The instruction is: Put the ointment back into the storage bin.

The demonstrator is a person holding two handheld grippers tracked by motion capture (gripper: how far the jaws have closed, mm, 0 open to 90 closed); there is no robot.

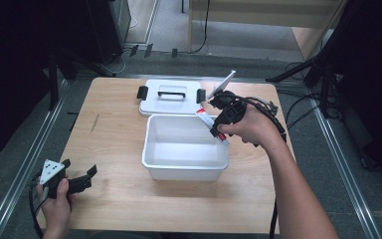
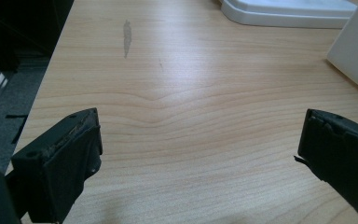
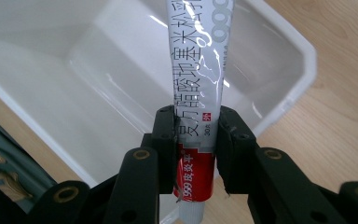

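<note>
tube over the box, pinched

high view: right gripper (image 1: 218, 124) at frame centre-right pinches the ointment tube (image 1: 205, 118) above the white box (image 1: 151, 149); lid (image 1: 171, 99) behind.
left gripper view: left gripper (image 2: 200, 154) jaws spread, nothing between.
right gripper view: jaws clamp tube near its cap end. looks light, soft, glossy; hold the stiffer cap end.

The tube (image 3: 196, 88) is sitting clamped between the fingers (image 3: 164, 135) of the right gripper (image 1: 218, 124), its long end reaching out past the fingertips over the open box (image 1: 185, 169), its short end sticking back behind them. The box is lying under and beyond those fingers, on the table (image 1: 114, 149). The lid (image 1: 151, 104) is lying on the table just beyond the box. Ahead of the left gripper (image 1: 82, 178) fingers (image 2: 63, 158) bare table is stretching, the box standing off to their right.
</note>
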